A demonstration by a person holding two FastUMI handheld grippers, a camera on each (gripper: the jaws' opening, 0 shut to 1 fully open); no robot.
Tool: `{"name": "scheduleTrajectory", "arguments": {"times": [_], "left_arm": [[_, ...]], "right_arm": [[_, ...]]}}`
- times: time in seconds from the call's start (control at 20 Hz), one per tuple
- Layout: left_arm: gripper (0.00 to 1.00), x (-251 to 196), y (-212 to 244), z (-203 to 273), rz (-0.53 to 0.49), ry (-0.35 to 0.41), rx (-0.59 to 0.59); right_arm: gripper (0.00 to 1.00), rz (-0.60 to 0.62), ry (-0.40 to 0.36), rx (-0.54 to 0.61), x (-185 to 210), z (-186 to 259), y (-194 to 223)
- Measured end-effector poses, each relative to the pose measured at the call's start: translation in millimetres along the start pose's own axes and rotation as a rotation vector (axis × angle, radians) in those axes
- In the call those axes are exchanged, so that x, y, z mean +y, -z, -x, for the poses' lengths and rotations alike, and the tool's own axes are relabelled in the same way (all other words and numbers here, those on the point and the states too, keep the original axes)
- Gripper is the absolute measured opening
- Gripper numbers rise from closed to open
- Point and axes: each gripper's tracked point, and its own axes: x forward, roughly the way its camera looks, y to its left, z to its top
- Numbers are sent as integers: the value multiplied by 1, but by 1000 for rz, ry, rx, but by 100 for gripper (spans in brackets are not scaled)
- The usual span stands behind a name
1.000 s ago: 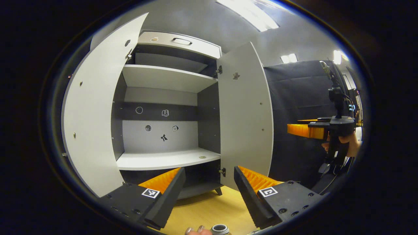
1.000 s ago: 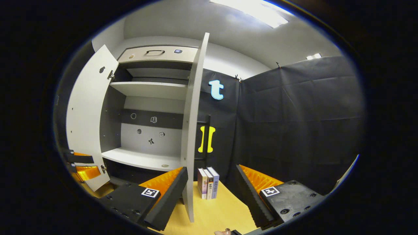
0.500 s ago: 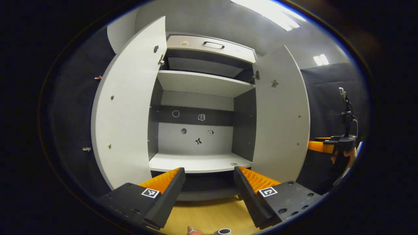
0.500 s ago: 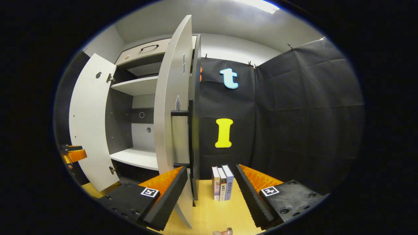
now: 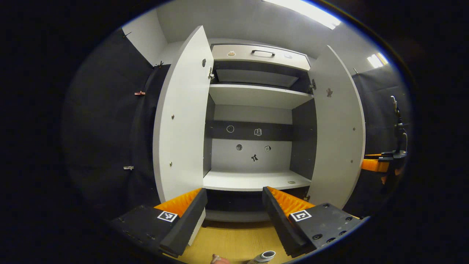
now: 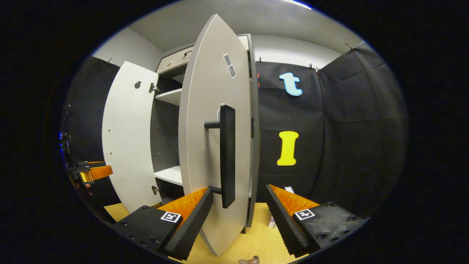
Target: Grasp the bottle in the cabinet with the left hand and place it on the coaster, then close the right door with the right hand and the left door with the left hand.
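The grey cabinet (image 5: 256, 110) stands with both doors open, its shelves bare. In the left gripper view my left gripper (image 5: 234, 212) is open and holds nothing, facing the cabinet's middle between the left door (image 5: 181, 121) and the right door (image 5: 339, 128). The top of the bottle (image 5: 264, 256) shows at the bottom edge on the wooden table (image 5: 234, 242). In the right gripper view my right gripper (image 6: 238, 216) is open just in front of the right door's (image 6: 212, 139) outer face, with its black bar handle (image 6: 227, 154) between and above the fingers. The left gripper (image 6: 93, 172) shows far left there.
The right gripper (image 5: 377, 165) and the hand holding it show at the right edge of the left gripper view. A drawer with a handle (image 5: 262, 55) tops the cabinet. Black cloth walls enclose the booth. A bit of a book (image 6: 273, 220) peeks behind the right door.
My right gripper has swung round to the right door's outer face, which now fronts it with the handle close. The left gripper view has turned left, centring the cabinet interior.
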Motion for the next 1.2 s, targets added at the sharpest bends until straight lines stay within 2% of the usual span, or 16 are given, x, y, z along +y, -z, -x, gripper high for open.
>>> {"name": "scheduleTrajectory", "arguments": {"times": [0.2, 0.35, 0.45, 0.7, 0.9, 1.05, 1.2], "left_arm": [[95, 20, -9, 5, -59, -7, -14], [96, 43, -9, 9, -57, -7, -9], [96, 67, -9, 12, -60, -34, -2], [96, 135, -9, 26, -59, -115, 4], [96, 186, -15, 31, -52, -169, -4], [96, 209, -18, 15, -58, -160, -13], [95, 209, -25, -9, -66, -108, -25]], "right_arm": [[95, 5, -35, -1, 41, -25, 3], [95, -12, -46, 2, 72, -53, 9], [95, -8, -47, 10, 93, -75, 15], [94, 20, 45, -10, 115, -121, 19], [94, -8, 121, -17, 122, -143, 22], [94, 19, 183, -23, 123, -161, 21], [94, 60, 229, -39, 122, -171, 20]]}}
